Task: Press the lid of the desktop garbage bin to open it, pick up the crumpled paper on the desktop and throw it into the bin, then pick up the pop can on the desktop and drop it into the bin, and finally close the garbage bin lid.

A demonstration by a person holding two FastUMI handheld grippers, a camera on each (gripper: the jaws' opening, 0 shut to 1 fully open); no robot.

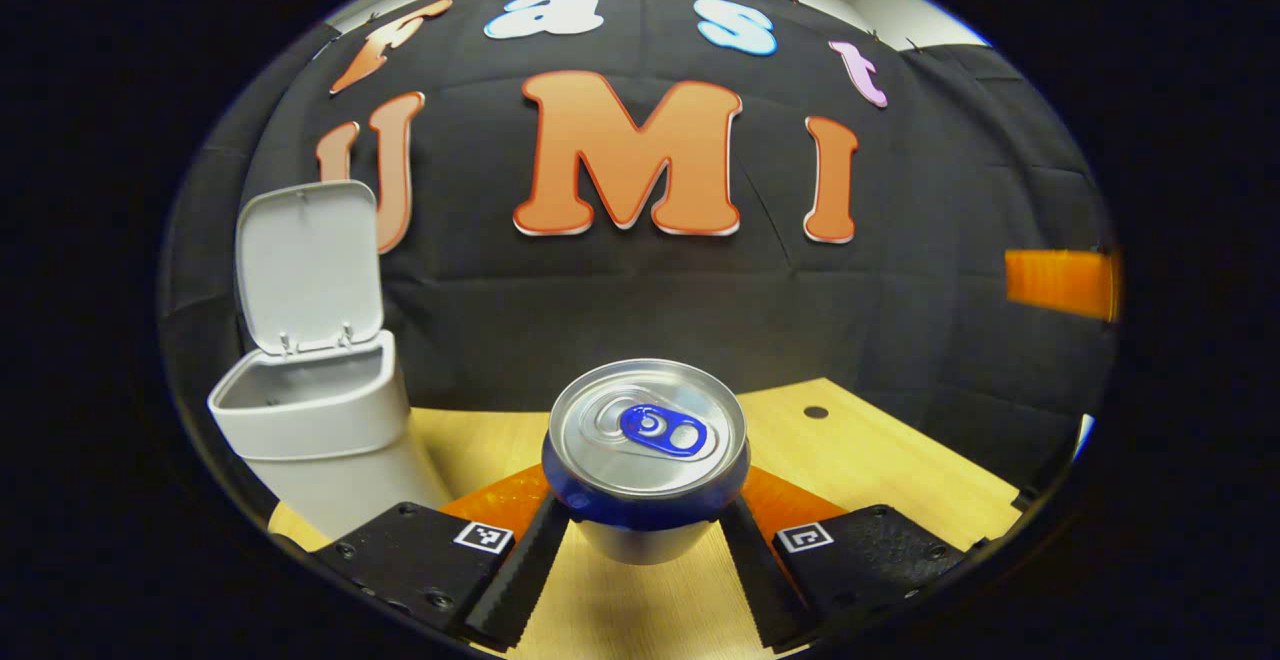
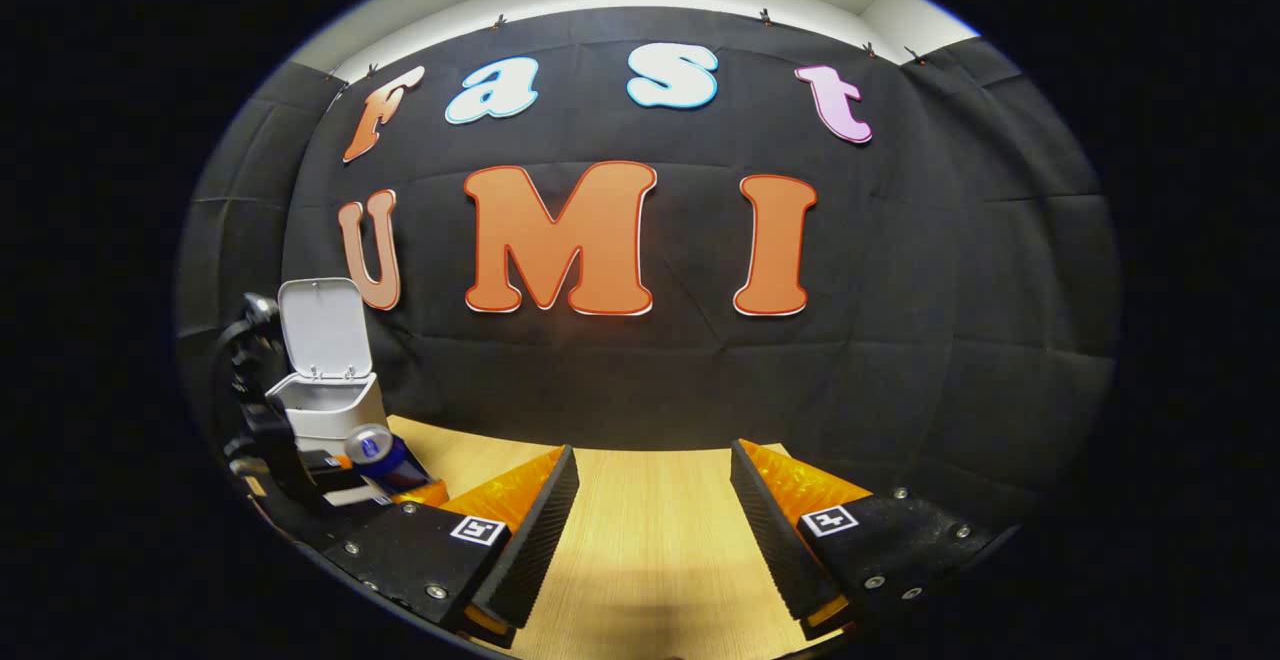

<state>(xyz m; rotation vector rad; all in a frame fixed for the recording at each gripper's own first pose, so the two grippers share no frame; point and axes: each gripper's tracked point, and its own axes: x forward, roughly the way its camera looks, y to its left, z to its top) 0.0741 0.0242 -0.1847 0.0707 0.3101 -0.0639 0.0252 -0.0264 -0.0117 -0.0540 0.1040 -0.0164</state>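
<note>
Left gripper view: my left gripper clamps the pop can, lifted off the desk beside the open-lidded bin; my right gripper gapes, holding nothing.

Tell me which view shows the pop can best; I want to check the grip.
The left gripper view: the pop can sits close, top and tab plain, pinched between the left claw fingers. The right gripper view shows it small, tilted, far left by the bin.

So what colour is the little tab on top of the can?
Blue, on the can's silver top; clearest in the left gripper view.
</note>
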